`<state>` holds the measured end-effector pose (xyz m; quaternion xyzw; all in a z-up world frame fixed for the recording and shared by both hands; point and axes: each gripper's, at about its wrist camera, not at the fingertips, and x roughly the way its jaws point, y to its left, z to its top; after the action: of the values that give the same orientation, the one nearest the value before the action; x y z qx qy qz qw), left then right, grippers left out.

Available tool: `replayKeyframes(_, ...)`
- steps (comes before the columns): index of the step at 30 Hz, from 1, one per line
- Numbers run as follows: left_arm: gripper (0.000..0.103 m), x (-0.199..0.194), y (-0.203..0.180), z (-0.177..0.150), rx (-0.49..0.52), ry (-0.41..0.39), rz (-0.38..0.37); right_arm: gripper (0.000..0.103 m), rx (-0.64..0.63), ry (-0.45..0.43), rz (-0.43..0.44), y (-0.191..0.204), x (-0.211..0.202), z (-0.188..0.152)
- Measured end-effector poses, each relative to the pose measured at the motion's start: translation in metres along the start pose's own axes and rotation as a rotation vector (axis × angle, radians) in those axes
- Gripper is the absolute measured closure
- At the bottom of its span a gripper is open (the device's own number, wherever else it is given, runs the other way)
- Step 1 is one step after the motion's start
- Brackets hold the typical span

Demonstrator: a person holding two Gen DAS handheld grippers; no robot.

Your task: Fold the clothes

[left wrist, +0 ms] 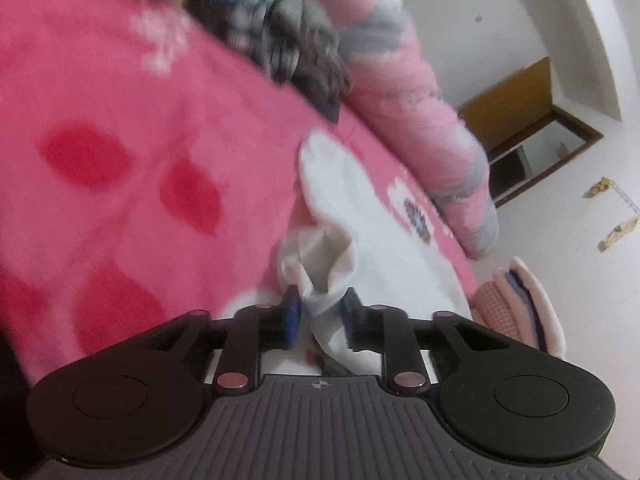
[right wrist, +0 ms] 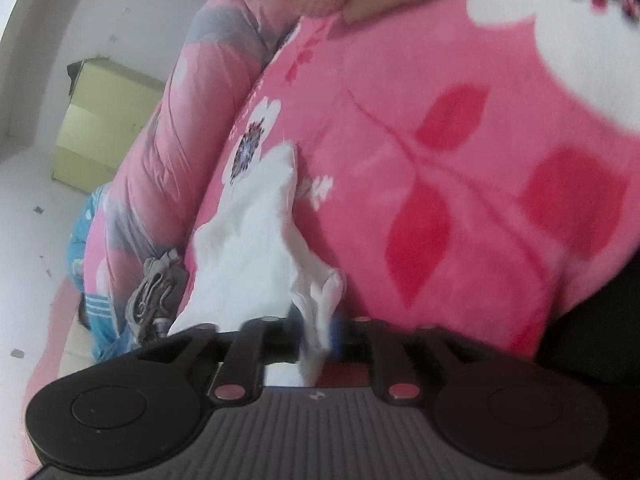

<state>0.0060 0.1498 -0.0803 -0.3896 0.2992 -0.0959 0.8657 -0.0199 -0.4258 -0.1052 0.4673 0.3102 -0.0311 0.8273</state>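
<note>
Over the pink blanket we hold the white garment, left hand-held gripper and right hand-held gripper each clamped on a bunched edge; no finished fold shows.

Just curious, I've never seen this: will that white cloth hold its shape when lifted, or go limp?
Probably limp: the white garment bunches into folds where the right gripper and left gripper pinch it. It looks thin, so likely light. Between the two grips it would probably sag onto the pink blanket.
</note>
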Motion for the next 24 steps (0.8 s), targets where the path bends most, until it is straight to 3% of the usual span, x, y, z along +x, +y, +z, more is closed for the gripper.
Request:
replayKeyframes(5,0.074,0.016,-0.037,0.010,0.188,-0.015,-0.021,0.071,-0.224,-0.168,-0.098,0.029,-0.036,0.008)
replayKeyframes(10,0.073,0.032,-0.074,0.019,0.376,-0.030,-0.043,0.073,-0.590,-0.176,-0.115,0.100,0.008,0.021)
replayKeyframes(12,0.074,0.058,-0.078,0.011,0.417,0.036,-0.012,0.073,-0.687,-0.165,-0.083,0.119,0.037,0.032)
replayKeyframes(15,0.074,0.086,-0.069,0.006,0.429,0.100,0.050,0.071,-0.635,-0.078,-0.064,0.124,0.089,0.067)
replayKeyframes(18,0.074,0.093,-0.055,0.005,0.406,0.135,0.065,0.066,-0.579,0.018,-0.062,0.114,0.132,0.098)
replayKeyframes(22,0.074,0.088,-0.046,0.004,0.402,0.157,0.068,0.063,-0.597,0.132,-0.091,0.093,0.168,0.114)
replayKeyframes(23,0.074,0.088,-0.044,0.004,0.400,0.159,0.066,0.066,-0.601,0.163,-0.094,0.089,0.177,0.117)
replayKeyframes(24,0.074,0.087,-0.044,0.004,0.400,0.162,0.064,0.082,-0.606,0.149,-0.083,0.088,0.175,0.116)
